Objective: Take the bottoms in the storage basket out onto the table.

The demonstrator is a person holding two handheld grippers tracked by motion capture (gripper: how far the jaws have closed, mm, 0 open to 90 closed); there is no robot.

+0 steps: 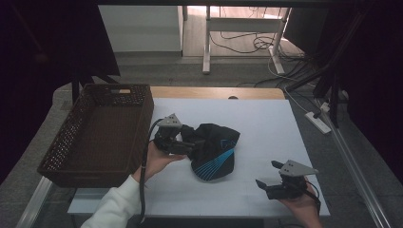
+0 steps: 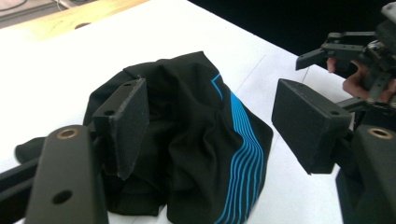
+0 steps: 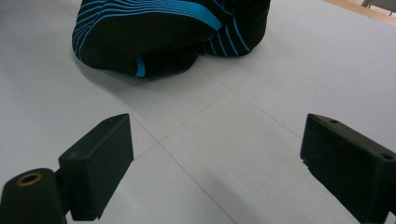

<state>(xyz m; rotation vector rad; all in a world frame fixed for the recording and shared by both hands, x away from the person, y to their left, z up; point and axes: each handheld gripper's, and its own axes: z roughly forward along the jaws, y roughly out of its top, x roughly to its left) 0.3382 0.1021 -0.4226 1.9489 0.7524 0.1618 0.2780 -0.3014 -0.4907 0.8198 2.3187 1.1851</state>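
My left tongs (image 1: 190, 142) sit level at the black cap's (image 1: 214, 149) left edge, jaws apart with the fabric loose between them, not pinched. My right tongs (image 1: 267, 176) rest low near the counter's (image 1: 266, 118) front right corner, jaws apart on nothing, well clear of the cap. One cap lies mid-counter; one wicker basket (image 1: 102, 133) stands left. Open white surface lies all around the cap.

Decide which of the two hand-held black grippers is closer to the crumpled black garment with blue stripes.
The left gripper, beside the brown wicker basket, is right at the black garment with blue stripes. The right gripper waits apart over bare white tabletop.
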